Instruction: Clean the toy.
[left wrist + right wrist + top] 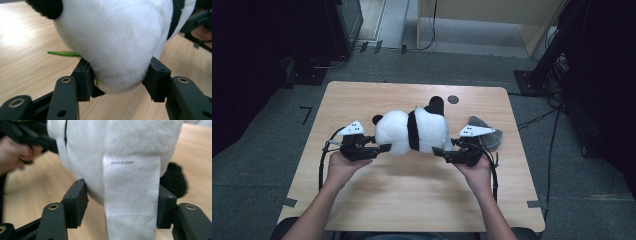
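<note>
- A plush panda [412, 131] is seen lying lengthwise near the middle of the counter [412, 195], its white body crossed by a black band and one black ear raised toward the far edge.
- In the left claw view, a green strip [63, 53] is seen poking out from under the panda's white fur [112, 37], just above the wood.
- In the right claw view, a white sewn-in label [131, 195] is seen hanging down the panda's body, with faint print that cannot be read.
- The left claw [382, 148] is held partly closed on one end of the panda; the fur is pressed between its two black pads [83, 77], so a grip on the toy is judged to be in place.
- The right claw [443, 152] is likewise held about half closed on the other end, with the plush and its label caught between the pads [75, 205].
- A slip is judged the main risk: the fur is soft and rounded, so only pile may be pinched and the panda may slide out if it is lifted.
- If the claws are pulled apart, a seam or the label could be strained.
- A grey object [487, 132] is seen lying just beyond the right claw and could be knocked by a sideways move.
</note>
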The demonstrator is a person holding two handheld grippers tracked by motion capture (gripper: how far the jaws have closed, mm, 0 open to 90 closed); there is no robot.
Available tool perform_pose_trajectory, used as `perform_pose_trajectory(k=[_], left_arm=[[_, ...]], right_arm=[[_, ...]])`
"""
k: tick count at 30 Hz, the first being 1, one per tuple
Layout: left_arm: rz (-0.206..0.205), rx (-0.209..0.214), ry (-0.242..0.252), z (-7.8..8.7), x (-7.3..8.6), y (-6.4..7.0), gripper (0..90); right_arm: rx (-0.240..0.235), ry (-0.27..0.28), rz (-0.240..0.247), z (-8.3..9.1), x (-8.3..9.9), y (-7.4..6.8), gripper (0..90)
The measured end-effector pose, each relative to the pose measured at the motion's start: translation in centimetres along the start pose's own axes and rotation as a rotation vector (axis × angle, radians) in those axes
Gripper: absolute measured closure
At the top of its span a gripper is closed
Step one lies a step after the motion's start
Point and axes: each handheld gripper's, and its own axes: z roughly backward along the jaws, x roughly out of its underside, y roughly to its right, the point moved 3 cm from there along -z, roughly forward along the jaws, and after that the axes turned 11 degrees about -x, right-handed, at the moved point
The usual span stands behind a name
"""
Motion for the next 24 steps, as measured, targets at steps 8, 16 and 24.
perform_pose_trajectory(k=[8,16,24], left_arm=[[0.070,0.024,-0.038,0.0,0.1,-0.6,58.5],[0.064,0.039,-0.124,-0.3,0.9,0.1,52.9],[0.062,0.026,-0.143,-1.1,2.2,-0.4,48.1]], right_arm=[[0.127,-0.069,0.155,-0.3,0.1,-0.8,40.9],[0.114,-0.067,0.094,-0.2,-0.2,-1.5,45.2],[0.097,-0.110,0.056,-0.1,1.0,-1.9,46.3]])
